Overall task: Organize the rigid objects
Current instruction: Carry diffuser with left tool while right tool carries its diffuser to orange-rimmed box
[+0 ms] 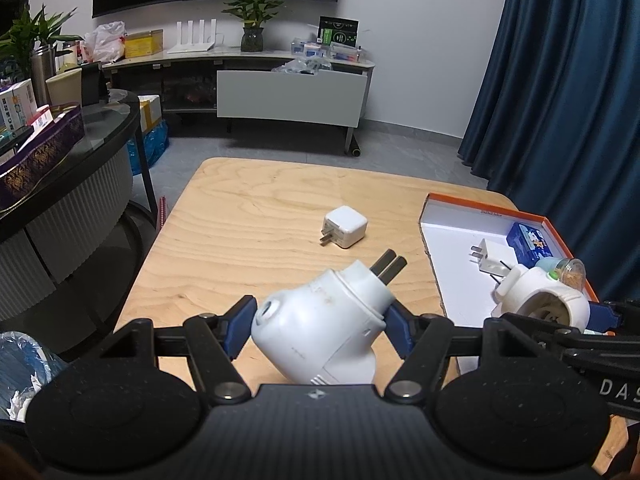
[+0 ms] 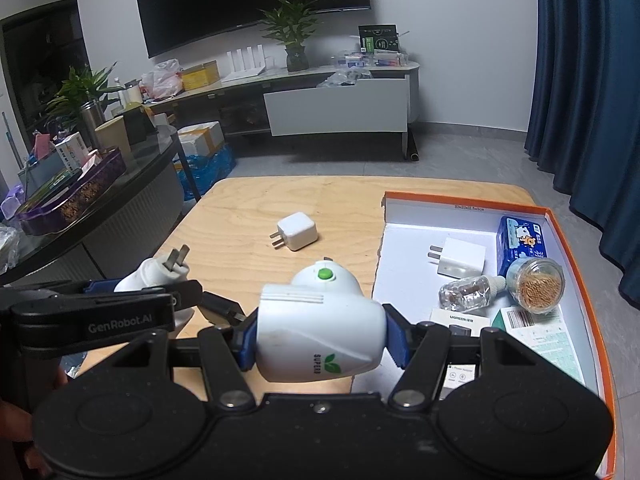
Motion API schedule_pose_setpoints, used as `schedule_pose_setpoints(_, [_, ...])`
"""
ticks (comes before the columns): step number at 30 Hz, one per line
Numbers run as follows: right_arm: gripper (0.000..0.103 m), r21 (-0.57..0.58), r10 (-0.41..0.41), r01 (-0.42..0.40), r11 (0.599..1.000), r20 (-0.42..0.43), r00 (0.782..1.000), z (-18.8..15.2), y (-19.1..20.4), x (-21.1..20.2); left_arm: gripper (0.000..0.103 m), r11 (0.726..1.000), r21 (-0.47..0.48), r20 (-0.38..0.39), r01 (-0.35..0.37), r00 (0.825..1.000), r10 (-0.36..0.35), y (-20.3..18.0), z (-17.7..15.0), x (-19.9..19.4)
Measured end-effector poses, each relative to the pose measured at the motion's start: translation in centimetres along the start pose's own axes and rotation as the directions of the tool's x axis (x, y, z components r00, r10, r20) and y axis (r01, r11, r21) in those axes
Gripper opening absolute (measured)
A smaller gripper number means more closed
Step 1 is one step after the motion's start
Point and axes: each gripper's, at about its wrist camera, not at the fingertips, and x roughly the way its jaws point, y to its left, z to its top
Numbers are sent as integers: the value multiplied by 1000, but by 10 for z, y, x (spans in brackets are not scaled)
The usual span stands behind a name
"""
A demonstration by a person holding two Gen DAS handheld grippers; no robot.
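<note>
My left gripper [image 1: 320, 320] is clamped on a white plug-in heater [image 1: 320, 320], blue pads [image 1: 242, 320] against its sides, prongs aimed far and up over the table [image 1: 240, 216]. My right gripper [image 2: 320, 332] grips a second heater [image 2: 316, 328], this one with a green button [image 2: 325, 274] on top; it hangs at the near-left edge of the orange-rimmed box [image 2: 576, 264].

Left view only: the open underside of the right-hand heater [image 1: 548, 306], seen at the right beside the box [image 1: 444, 268].

Right view only: box contents in full. White charger [image 2: 460, 258] mid-box, blue tissue pack [image 2: 522, 246] along the far-right wall, clear bottle [image 2: 466, 292] lying flat, jar of toothpicks [image 2: 536, 284] on its side just right of it, paper cards [image 2: 536, 332] near. The leaf logo on the heater also shows here.

Both views: a loose white charger [image 1: 345, 231] lies on the table centre, prongs left, well apart from the box.
</note>
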Motion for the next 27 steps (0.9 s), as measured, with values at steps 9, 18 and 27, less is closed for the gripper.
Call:
schedule_pose_setpoints(9, [73,12,-6,6,1000,4,1000,0,-5,-4,68,1000,11,1,15,1000,-15,-5,1,0])
schedule_pose_setpoints(18, [73,35,-29,28,999,8,1000,-5,-18,-13,68,998,31,0,47,999,-47,-19,2,-3])
schedule_pose_setpoints(27, [73,75,-71,70,995,11,997,-10,-44,-23,68,993,60,-9,97,995,-97,-39,1,0])
